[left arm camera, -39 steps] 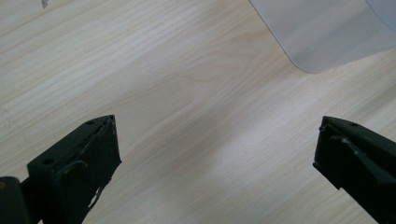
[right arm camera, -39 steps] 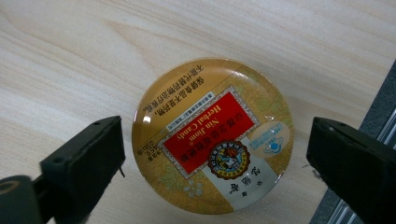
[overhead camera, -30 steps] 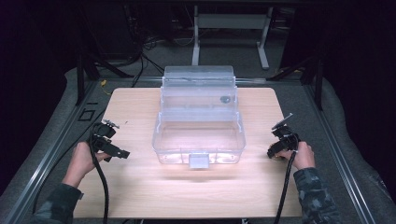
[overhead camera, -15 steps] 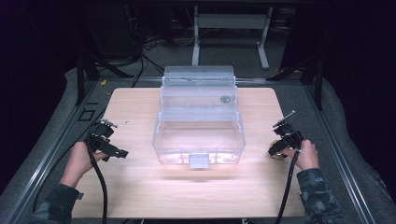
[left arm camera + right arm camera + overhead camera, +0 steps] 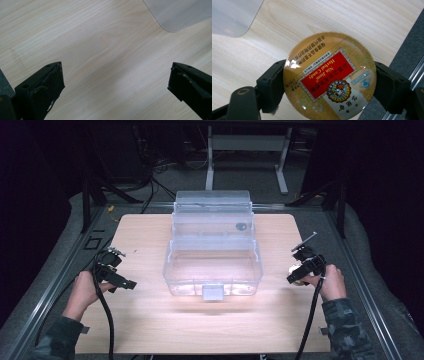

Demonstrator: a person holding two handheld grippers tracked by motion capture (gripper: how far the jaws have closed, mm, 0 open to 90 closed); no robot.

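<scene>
- High view: a clear plastic box (image 5: 213,262) stands open in the middle of the wooden table (image 5: 150,330), its lid tipped up at the far side. The left gripper (image 5: 121,281) sits just off the box's left side, low over the wood, with nothing in it. The right gripper (image 5: 299,274) hangs near the table's right edge, apart from the box; something small and pale sits between its jaws, too small here to name. Apart from a small dark spot near its back wall, which I cannot identify, the box looks empty — so I judge the placing not yet done.
- Left gripper view: the left gripper (image 5: 115,82) has its jaws spread wide over bare table (image 5: 95,45), with nothing between them. A rounded corner of the plastic box (image 5: 180,12) shows at the upper right.
- Right gripper view: the right gripper (image 5: 329,85) is clamped on a round candy tin (image 5: 329,77) — gold, with a red "Herbal Candy" label — a jaw pressing each side of its rim. Table (image 5: 367,20) lies beneath, and a corner of the plastic box (image 5: 232,15) shows at the upper left. By my reading, the pick-up is done; carrying the tin over the box and releasing it is left.
</scene>
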